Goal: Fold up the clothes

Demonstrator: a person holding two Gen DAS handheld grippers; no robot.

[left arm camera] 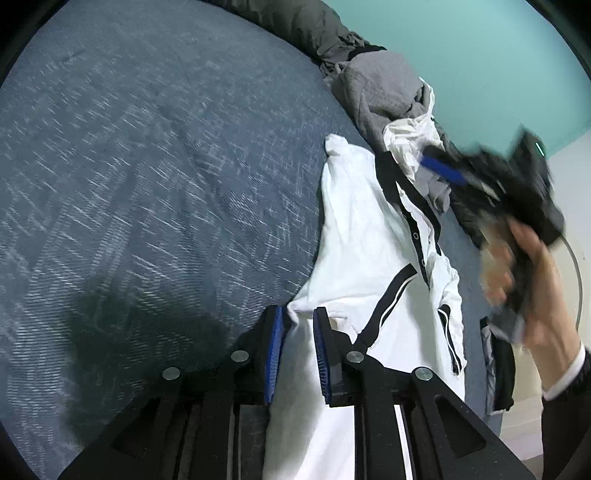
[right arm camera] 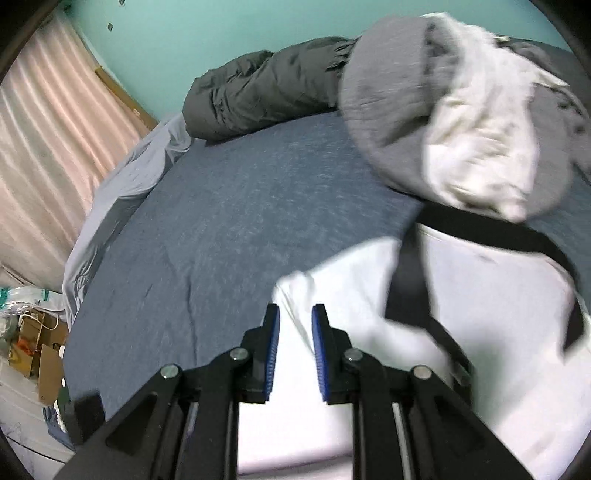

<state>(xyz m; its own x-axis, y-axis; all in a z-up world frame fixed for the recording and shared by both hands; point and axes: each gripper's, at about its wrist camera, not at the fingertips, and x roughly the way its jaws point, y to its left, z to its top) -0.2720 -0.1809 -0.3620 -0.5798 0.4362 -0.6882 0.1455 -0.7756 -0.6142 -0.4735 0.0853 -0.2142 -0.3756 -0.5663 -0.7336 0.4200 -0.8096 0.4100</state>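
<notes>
Across the blue bedspread (left arm camera: pixel 147 166) lies a white garment with black trim (left arm camera: pixel 369 240), stretched lengthwise along the side of the spread nearest the person. The left gripper (left arm camera: pixel 298 321) sits low over the near end of that garment, its blue-padded fingers (left arm camera: pixel 275 350) a narrow gap apart with white cloth bunched between them; whether the pads actually pinch the cloth I cannot tell from this angle. Beyond the far end of the white garment, a heap of clothes (left arm camera: pixel 391 92) in grey and white is piled at the edge of the bedspread, and a dark quilted jacket (right arm camera: pixel 258 88) lies rolled further along against the teal wall (right arm camera: pixel 221 29). The right gripper (right arm camera: pixel 295 317) hovers at the white garment's edge, fingers also narrowly parted with white cloth showing in the gap, though the view is smeared by motion. A bare hand (left arm camera: pixel 524 273) with a dark sleeve grips its handle. Off the bedspread's far side hangs a pink curtain (right arm camera: pixel 48 129).
</notes>
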